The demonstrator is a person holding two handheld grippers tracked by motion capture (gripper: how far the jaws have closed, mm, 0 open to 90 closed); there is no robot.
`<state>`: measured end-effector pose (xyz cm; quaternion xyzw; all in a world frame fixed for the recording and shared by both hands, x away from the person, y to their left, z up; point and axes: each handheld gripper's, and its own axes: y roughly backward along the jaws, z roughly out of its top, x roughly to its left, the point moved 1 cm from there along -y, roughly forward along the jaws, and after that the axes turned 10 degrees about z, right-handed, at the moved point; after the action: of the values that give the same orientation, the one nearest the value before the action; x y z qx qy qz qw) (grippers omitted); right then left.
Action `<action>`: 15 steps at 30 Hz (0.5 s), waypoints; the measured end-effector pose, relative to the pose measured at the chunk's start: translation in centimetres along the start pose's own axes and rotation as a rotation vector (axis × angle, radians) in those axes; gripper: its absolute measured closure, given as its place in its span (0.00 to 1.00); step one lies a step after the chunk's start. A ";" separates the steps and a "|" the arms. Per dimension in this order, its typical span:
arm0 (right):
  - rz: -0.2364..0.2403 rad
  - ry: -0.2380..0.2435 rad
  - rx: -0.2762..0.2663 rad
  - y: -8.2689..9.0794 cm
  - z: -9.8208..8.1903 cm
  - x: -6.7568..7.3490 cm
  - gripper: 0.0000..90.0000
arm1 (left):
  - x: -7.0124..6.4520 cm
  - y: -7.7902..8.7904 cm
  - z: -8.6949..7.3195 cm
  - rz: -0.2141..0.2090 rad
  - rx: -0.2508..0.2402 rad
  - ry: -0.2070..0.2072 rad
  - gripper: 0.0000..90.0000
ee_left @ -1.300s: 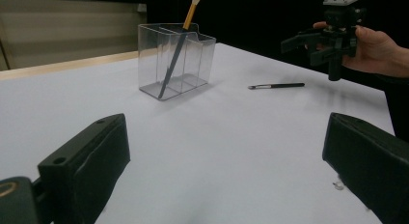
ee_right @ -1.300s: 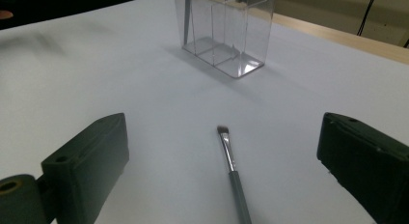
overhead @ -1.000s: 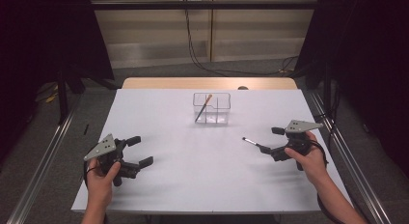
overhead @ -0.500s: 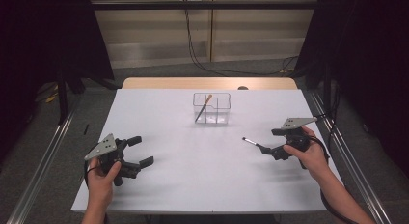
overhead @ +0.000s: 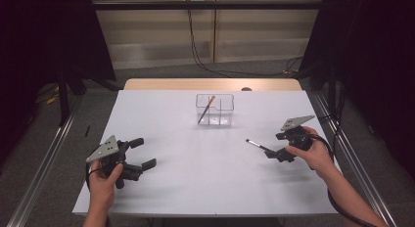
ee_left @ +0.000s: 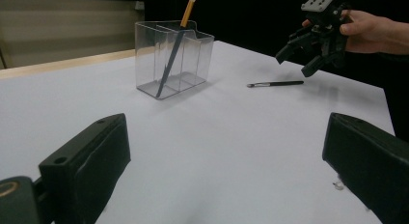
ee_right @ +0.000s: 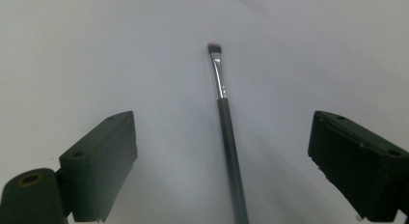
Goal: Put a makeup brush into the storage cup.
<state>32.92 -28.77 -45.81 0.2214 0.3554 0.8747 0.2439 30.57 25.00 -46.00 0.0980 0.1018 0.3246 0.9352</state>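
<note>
A smooth, matte white counter point(overhead: 205, 183) stands in a dim room with dark curtains either side. Toward twelve o'clock sits a clear, hard plastic organizer point(overhead: 215, 109), box-shaped with dividers, already holding one orange-handled brush point(overhead: 206, 109) leaning inside. At about three o'clock a thin black makeup brush point(ee_right: 226, 137) with a shiny metal ferrule lies flat between the released fingers of the right gripper point(overhead: 276, 147), seemingly not yet grasped. The left gripper point(overhead: 139, 153), at seven o'clock, has its fingers spread and empty.
</note>
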 end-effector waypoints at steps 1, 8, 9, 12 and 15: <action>0.000 0.001 0.012 0.0 0.1 0.0 0.11 | 0.0 0.0 0.0 0.002 0.002 -0.003 0.03; 0.006 0.006 0.067 0.0 0.5 -0.1 0.11 | -0.1 -0.1 0.0 -0.003 0.005 -0.002 0.03; 0.007 0.007 0.078 0.0 0.6 -0.1 0.11 | -0.1 -0.1 0.0 -0.004 0.003 0.000 0.03; 0.006 0.010 0.117 0.1 0.8 -0.2 0.12 | -0.1 -0.1 0.0 -0.005 -0.002 -0.001 0.03; 0.006 0.005 0.154 0.1 0.9 -0.3 0.12 | -0.1 -0.1 0.1 -0.002 -0.002 -0.003 0.03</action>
<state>33.63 -28.51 -45.23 0.2386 0.4216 0.8461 0.2225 30.58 24.90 -45.96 0.0976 0.1004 0.3234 0.9359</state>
